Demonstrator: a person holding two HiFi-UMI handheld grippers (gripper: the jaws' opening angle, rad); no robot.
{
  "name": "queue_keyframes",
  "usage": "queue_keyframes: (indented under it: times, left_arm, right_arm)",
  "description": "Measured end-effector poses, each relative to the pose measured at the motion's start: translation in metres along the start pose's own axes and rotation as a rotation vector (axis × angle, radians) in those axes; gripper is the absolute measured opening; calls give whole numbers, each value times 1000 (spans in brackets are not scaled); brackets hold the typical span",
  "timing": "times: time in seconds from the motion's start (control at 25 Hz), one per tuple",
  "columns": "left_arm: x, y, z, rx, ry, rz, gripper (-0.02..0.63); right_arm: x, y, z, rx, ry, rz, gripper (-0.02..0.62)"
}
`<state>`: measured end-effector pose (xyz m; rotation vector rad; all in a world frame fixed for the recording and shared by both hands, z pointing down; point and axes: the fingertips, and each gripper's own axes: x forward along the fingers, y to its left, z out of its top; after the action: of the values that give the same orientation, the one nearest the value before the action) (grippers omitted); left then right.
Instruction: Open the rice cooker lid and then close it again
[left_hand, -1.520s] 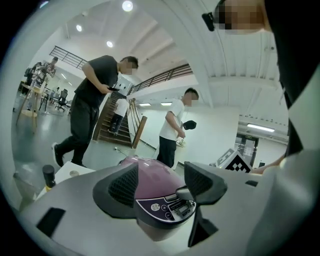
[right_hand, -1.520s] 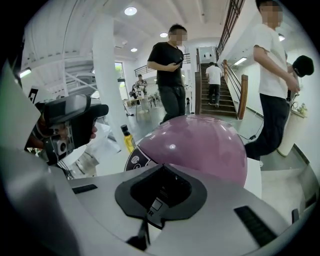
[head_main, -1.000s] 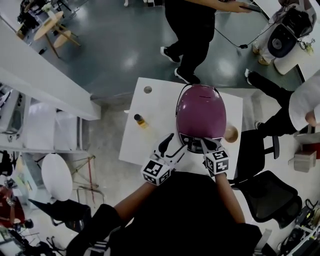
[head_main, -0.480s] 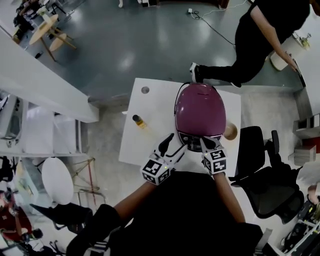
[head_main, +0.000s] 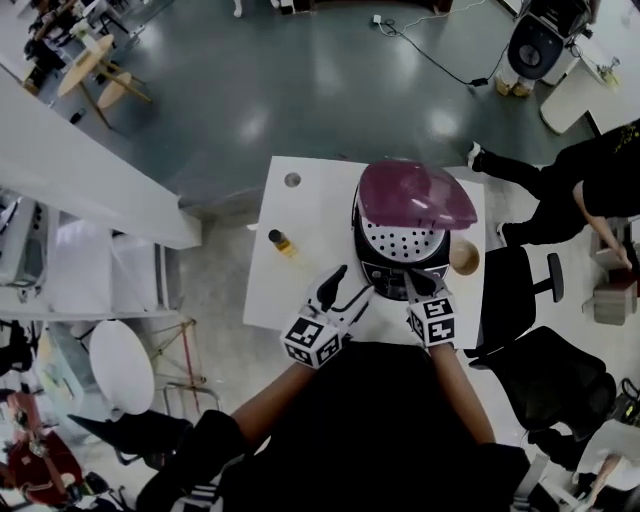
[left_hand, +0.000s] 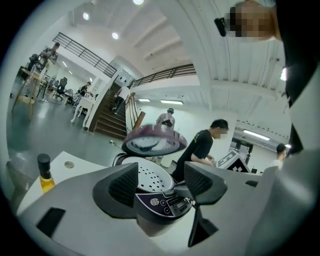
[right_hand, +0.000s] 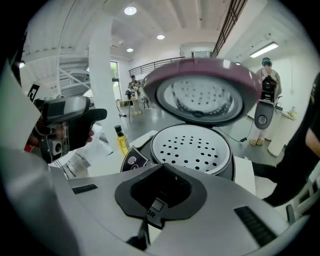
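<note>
The rice cooker lid (head_main: 415, 195) is glossy purple plastic that catches highlights. The perforated plate (head_main: 403, 238) under it looks smooth, pale and matt; whether metal or plastic cannot be told. The control panel (head_main: 393, 278) is dark and shiny. The worktop (head_main: 300, 270) is smooth matt white. The bottle (head_main: 281, 241) is clear with a matt black cap. The left gripper (left_hand: 160, 184) has matt grey plastic shells and black, finely ribbed pads (left_hand: 121, 184). The floor (head_main: 300, 90) is polished and mirrors the lamps.

Not much to read here. You only got the white letters "OR" on a dark part just below the closed jaws of your right gripper (right_hand: 161, 175); couldn't tell what part that was. The icons and small display on the cooker panel (left_hand: 167, 202) were too tiny to read.
</note>
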<state>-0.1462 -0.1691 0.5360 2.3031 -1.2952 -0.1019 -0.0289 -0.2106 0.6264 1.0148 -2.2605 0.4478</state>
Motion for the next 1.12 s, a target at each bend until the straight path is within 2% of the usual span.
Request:
queue_keyframes:
  times: [0.68, 0.88, 1.12]
  left_arm:
    - [-12, -1, -5, 8, -3, 7, 264]
    - [-16, 5, -2, -26, -23, 21, 264]
    - [-23, 18, 13, -16, -51, 7, 264]
  right_arm:
    - [2, -2, 1, 3, -15, -17, 0]
    - [2, -5, -1, 29, -5, -24, 0]
    - [1, -6, 5, 47, -13, -35, 0]
